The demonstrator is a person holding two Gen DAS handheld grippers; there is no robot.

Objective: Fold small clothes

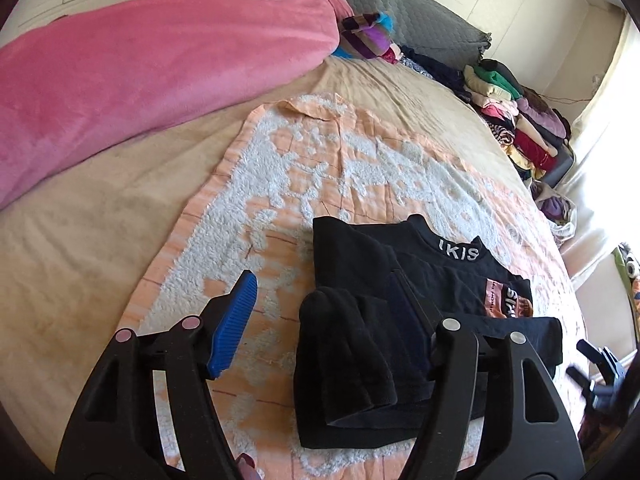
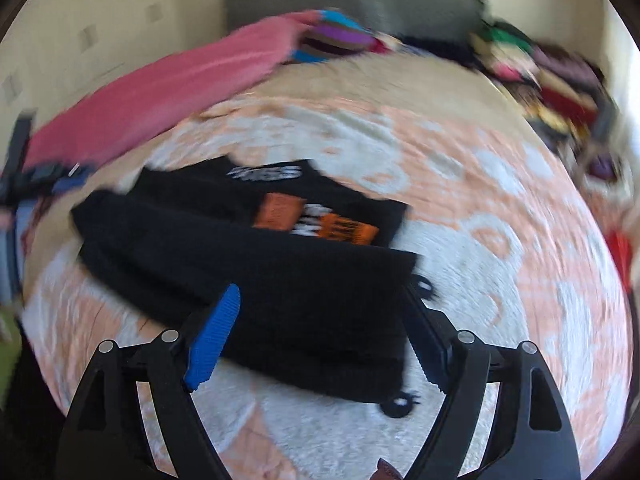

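- Black, mostly folded, the small shirt (image 1: 404, 320) is spread on the peach-and-white blanket (image 1: 320, 168), lower centre of the left wrist view; white collar lettering is seen at its top.
- The left gripper (image 1: 324, 320) is seen released, jaws apart above the shirt's left side, nothing pinched.
- The right gripper (image 2: 320, 332) is also let go, jaws wide over the shirt's lower edge; that view is pretty smeared.
- A pink blanket (image 1: 140, 72) is bunched upper left, and piled clothes (image 1: 516, 120) are stacked upper right.
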